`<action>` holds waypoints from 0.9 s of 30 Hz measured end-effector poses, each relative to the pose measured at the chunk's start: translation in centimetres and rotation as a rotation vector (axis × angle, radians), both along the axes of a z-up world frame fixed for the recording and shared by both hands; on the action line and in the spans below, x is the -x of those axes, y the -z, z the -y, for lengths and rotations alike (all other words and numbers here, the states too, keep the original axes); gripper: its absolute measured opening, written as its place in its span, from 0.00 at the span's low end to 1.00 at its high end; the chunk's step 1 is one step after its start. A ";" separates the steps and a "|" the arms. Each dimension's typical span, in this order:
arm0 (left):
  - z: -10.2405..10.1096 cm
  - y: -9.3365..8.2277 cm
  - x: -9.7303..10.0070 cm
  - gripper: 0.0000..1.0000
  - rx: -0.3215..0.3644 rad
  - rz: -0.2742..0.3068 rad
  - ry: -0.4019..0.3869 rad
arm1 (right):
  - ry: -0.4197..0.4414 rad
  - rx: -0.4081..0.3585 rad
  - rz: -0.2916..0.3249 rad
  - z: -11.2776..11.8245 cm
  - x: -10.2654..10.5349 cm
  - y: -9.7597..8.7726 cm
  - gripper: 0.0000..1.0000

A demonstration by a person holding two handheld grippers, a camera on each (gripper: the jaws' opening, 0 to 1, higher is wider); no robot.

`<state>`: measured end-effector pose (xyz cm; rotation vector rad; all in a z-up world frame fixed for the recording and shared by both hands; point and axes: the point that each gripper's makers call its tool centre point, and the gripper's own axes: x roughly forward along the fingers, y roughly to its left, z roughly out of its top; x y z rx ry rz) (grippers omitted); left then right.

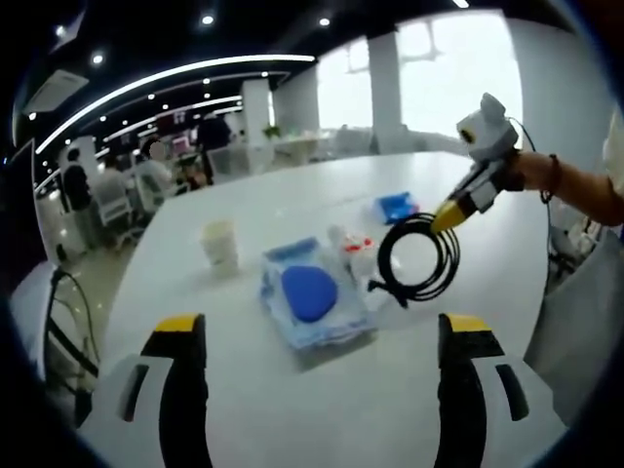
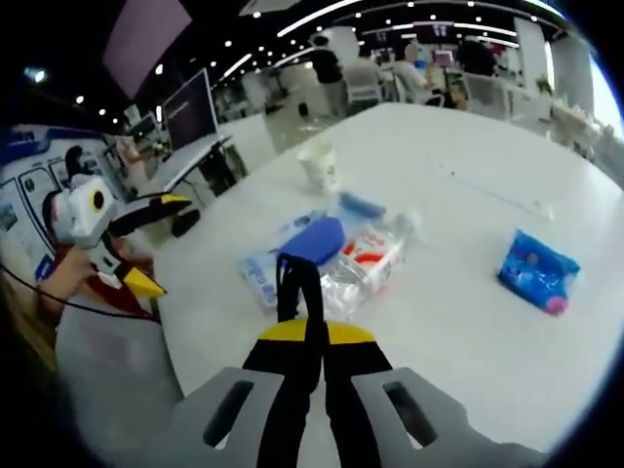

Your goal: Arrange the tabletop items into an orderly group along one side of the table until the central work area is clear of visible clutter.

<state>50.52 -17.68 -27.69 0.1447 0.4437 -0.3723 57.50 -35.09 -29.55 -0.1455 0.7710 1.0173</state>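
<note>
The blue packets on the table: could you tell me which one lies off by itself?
The small blue packet lies alone on bare table. The larger clear bag with the blue pad is bunched against the red-printed packet.

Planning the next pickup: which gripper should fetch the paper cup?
Left. The left gripper is open and faces the paper cup; the right gripper is shut on the coiled black cable.

In the left gripper view, on the table (image 1: 292,390): a cup (image 1: 220,244) at left, a flat pouch (image 1: 312,297) to its right, a plastic packet (image 1: 353,250) just behind and right of the pouch, a small pack (image 1: 396,207) farther back. A coiled cable (image 1: 419,258) hangs right of the packet.
</note>
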 end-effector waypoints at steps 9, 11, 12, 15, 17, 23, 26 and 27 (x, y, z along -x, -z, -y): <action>0.1 0.0 0.0 0.96 -0.004 0.001 0.003 | 0.019 -0.001 0.032 1.5 -0.2 -2.0 0.03; 0.1 0.0 0.0 0.96 -0.002 0.001 0.000 | 0.020 -0.001 0.037 1.7 -0.2 -2.4 0.03; 0.1 0.0 0.0 0.96 -0.005 0.001 0.001 | 0.021 -0.002 0.039 1.8 -0.1 -2.6 0.03; 0.2 0.0 0.0 0.96 -0.009 -0.001 0.003 | 0.031 -0.007 0.050 2.4 -0.3 -3.4 0.03; 0.3 0.0 0.0 0.96 -0.007 0.000 0.006 | 0.035 -0.005 0.052 2.7 -0.4 -3.7 0.03; 0.3 0.0 0.0 0.96 -0.009 0.001 0.008 | 0.059 0.002 0.071 3.8 -1.1 -4.8 0.03; 0.3 0.0 0.1 0.96 -0.010 0.001 0.009 | 0.066 0.008 0.079 4.3 -1.5 -5.1 0.03; 0.3 0.0 0.1 0.96 -0.011 0.001 0.009 | 0.069 0.009 0.083 4.4 -1.6 -5.2 0.03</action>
